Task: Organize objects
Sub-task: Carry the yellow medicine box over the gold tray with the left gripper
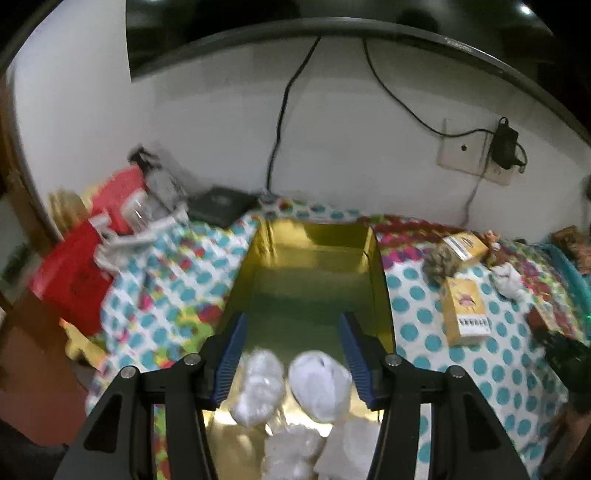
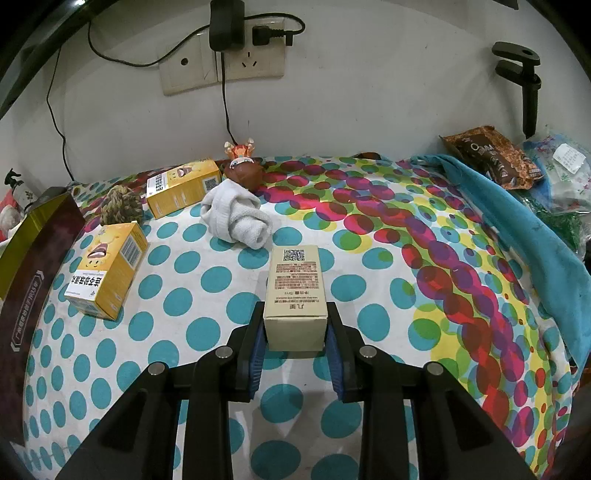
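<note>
A gold-lined open box [image 1: 314, 258] sits on the dotted cloth; several white wrapped bundles [image 1: 319, 384] lie at its near end. My left gripper [image 1: 293, 328] is open and empty above the box, over the bundles. My right gripper [image 2: 295, 325] is shut on a beige carton [image 2: 295, 291] and holds it over the cloth. Two yellow cartons [image 2: 107, 269] [image 2: 183, 186], a white rolled sock [image 2: 238, 216], a woven ball [image 2: 122, 208] and a brown figurine [image 2: 243, 168] lie at the back left. The box's dark outer wall [image 2: 33, 280] shows at the left in the right wrist view.
Red boxes and white clutter [image 1: 92, 258] lie left of the gold box, with a black device [image 1: 218, 206] behind. A blue cloth [image 2: 517, 229] and snack bags [image 2: 495, 155] lie at the right. Wall sockets with a plugged adapter [image 2: 225, 26] and a black clamp [image 2: 524, 74] are behind.
</note>
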